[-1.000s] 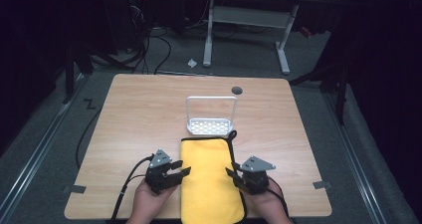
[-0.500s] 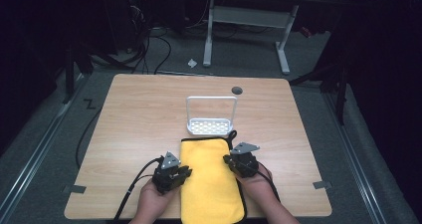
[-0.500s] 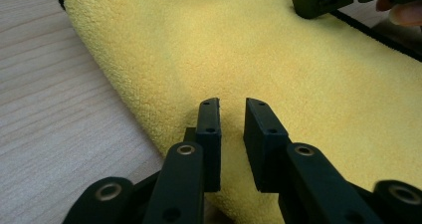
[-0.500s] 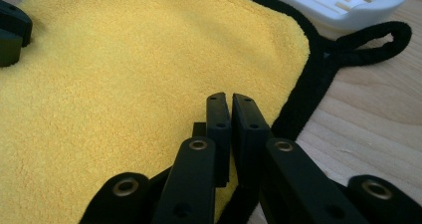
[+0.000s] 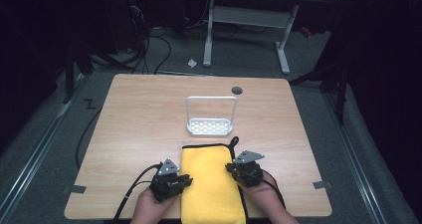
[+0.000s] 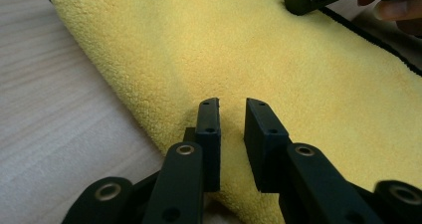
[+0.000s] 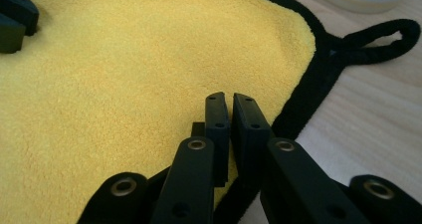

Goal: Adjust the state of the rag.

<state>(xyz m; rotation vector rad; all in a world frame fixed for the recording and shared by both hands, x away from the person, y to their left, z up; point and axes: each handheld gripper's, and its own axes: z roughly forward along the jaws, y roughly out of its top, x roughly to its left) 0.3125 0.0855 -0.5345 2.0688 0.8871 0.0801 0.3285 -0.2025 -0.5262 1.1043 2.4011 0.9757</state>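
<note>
The yellow towel lies flat on the table, between the two tools, its near end at the table's front edge. The left tool sits at the towel's left edge; in the left gripper view its jaws have just been closing and now stand with a narrow gap over the folded edge of the cloth, and whether the pads pinch the pile cannot be told. The right tool sits at the towel's right edge, just inside the black hem; its jaws have just been closing and stand nearly together on the cloth, a pinch of cloth between them not clearly visible.

Beyond both tools, just past the towel's far edge, stands a white rack with a perforated base and an upright wire frame. A black hanging loop extends from the towel's far right corner toward the rack. Farther off, a round grommet is set in the table. Nothing stands between the tools and the towel. No readable writing or brand marks appear
</note>
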